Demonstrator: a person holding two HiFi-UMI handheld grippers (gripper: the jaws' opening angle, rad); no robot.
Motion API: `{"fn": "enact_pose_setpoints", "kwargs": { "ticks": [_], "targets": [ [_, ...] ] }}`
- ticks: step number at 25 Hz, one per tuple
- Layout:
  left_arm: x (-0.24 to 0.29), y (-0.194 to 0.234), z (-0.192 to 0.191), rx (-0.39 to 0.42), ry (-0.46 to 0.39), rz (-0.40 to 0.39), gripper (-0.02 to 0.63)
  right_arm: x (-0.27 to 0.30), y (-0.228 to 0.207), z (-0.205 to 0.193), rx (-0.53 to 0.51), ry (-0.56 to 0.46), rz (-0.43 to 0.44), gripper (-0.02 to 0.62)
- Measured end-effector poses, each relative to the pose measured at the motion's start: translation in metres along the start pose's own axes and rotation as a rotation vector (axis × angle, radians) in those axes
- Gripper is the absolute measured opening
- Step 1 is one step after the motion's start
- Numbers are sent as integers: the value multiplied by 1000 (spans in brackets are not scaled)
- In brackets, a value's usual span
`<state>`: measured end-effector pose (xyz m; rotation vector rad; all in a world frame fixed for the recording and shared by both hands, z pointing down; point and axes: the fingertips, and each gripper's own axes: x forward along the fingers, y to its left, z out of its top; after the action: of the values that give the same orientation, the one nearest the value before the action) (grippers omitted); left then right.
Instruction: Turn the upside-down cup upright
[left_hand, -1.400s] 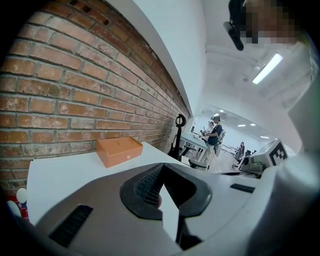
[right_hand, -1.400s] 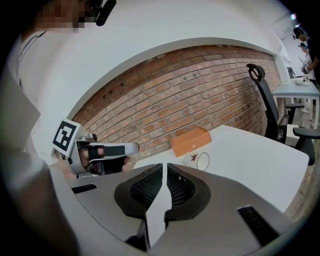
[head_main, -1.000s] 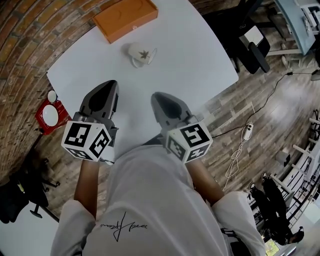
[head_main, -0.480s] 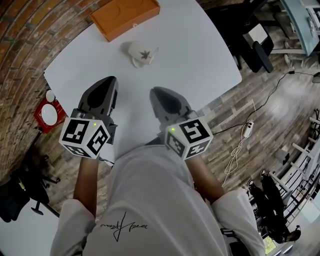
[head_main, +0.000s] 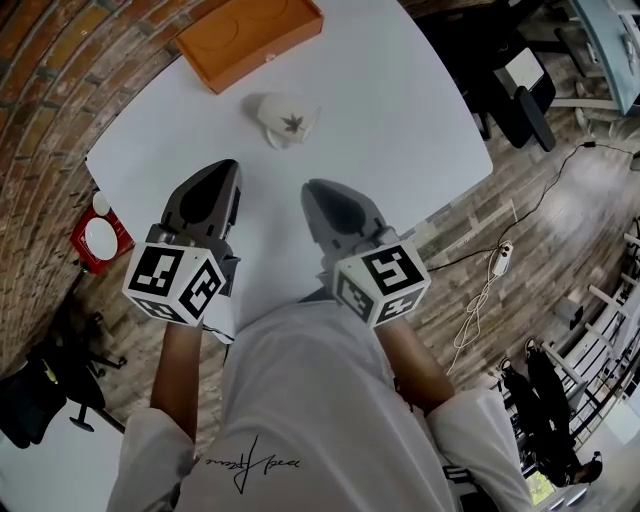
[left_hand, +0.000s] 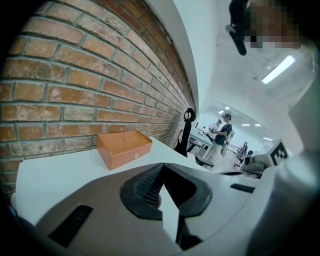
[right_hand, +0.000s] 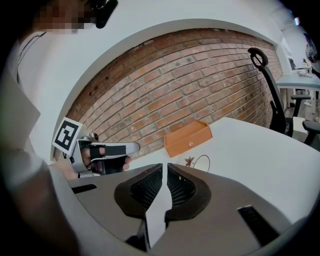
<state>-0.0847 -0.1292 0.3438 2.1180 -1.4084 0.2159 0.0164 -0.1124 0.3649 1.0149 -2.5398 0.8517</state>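
Observation:
A white cup (head_main: 284, 119) with a brown leaf print lies on the white table (head_main: 390, 110), handle toward the right, just in front of an orange box (head_main: 250, 36). In the right gripper view the cup (right_hand: 196, 161) peeks over the jaws, with the orange box (right_hand: 188, 139) behind it. My left gripper (head_main: 222, 172) and right gripper (head_main: 316, 192) hover side by side over the table's near part, well short of the cup. Both are shut with nothing held. The left gripper view (left_hand: 162, 166) shows the orange box (left_hand: 124, 148) but not the cup.
A brick wall (head_main: 50, 90) runs along the table's left and far sides. A red stand with a white dish (head_main: 98, 234) sits on the floor at the left. A black office chair (head_main: 510, 85) and a cable (head_main: 480, 300) lie to the right on the wooden floor.
The head view has shifted slightly. Both grippers hold about the same place and stay shut. The cup has not moved.

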Motion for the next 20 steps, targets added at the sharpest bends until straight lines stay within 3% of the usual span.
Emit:
{"fn": "enact_pose_setpoints", "kwargs": {
  "ticks": [20],
  "targets": [
    [42,17,-9,-8,68,4,9,32,-30,-3,70,14,2,23]
  ]
}}
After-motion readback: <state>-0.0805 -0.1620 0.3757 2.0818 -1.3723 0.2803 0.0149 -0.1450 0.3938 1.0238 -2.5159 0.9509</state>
